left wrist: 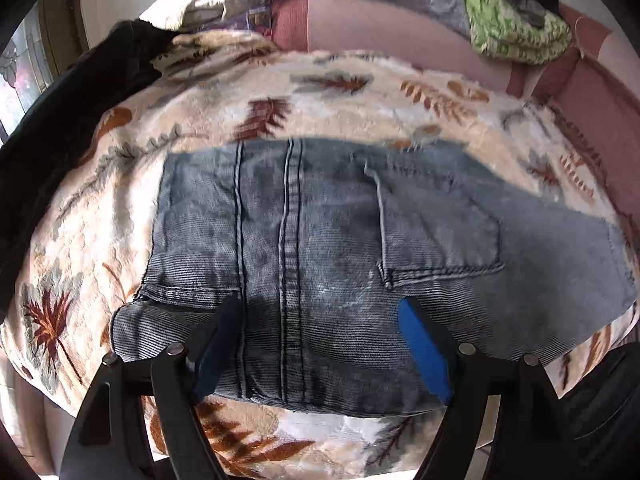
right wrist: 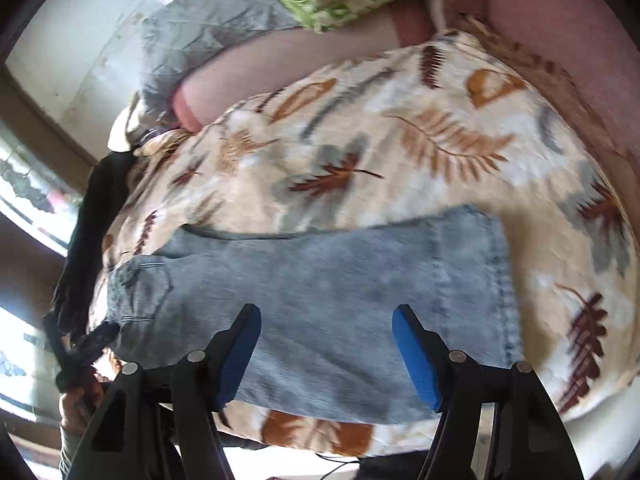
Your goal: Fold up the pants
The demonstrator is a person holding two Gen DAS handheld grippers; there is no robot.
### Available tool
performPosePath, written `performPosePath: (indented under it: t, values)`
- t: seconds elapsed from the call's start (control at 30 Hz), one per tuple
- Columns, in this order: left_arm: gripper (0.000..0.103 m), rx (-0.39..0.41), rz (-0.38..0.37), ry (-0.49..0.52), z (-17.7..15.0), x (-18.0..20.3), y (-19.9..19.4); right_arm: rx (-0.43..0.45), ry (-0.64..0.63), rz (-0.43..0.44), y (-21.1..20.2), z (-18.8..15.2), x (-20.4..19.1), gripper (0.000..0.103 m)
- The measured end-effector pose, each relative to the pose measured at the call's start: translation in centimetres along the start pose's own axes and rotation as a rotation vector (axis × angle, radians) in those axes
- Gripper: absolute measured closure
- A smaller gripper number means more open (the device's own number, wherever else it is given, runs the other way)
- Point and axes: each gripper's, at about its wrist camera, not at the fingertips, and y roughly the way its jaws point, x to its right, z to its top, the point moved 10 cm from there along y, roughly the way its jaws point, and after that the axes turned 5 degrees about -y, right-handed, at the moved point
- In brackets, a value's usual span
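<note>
Both blue-padded grippers, the left gripper [left wrist: 320, 312] and right gripper [right wrist: 326, 320], hang spread and empty above the faded blue denim pants [left wrist: 340, 240], which lie folded into a flat stack mid-frame on the cream leaf-print fleece blanket [left wrist: 360, 96], apparently let go to settle; beyond, upper frame, pink sofa cushions [left wrist: 380, 32].

Left gripper [left wrist: 322, 310] and right gripper [right wrist: 326, 316] point steeply downward, jaws spread wide.
</note>
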Motion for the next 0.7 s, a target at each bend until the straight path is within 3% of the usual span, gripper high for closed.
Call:
performPosePath:
  t: [0.1,0.27,0.33,0.4,0.47,0.53,0.6,0.7]
  values:
    - [0.022,0.074,0.011,-0.004,0.4,0.3,-1.2,-0.038,-0.118,0.048,3.7,2.5,-5.8,0.031]
    - [0.022,0.215,-0.071,-0.055,3.2,1.9,-5.2,-0.111,-0.261,0.120,10.2,5.2,-13.8,0.031]
    - [0.021,0.251,-0.128,-0.088,3.9,2.9,-5.8,-0.140,-0.340,0.134,12.7,6.3,-16.6,0.031]
    - [0.021,0.255,-0.110,-0.101,3.8,3.2,-4.9,-0.193,-0.386,0.137,15.4,6.9,-18.6,0.032]
    - [0.021,0.206,-0.049,-0.103,3.0,2.8,-2.7,-0.238,-0.443,0.116,18.0,7.3,-19.9,0.041]
    - [0.022,0.141,-0.041,-0.115,1.5,2.5,-0.3,-0.291,-0.482,0.090,20.4,7.0,-20.3,0.049]
    - [0.021,0.177,-0.025,-0.098,1.4,2.3,0.1,-0.334,-0.518,0.054,22.6,6.6,-20.4,0.052]
    - [0.021,0.187,-0.022,-0.082,1.5,2.4,0.1,-0.370,-0.546,0.051,24.3,6.2,-20.6,0.070]
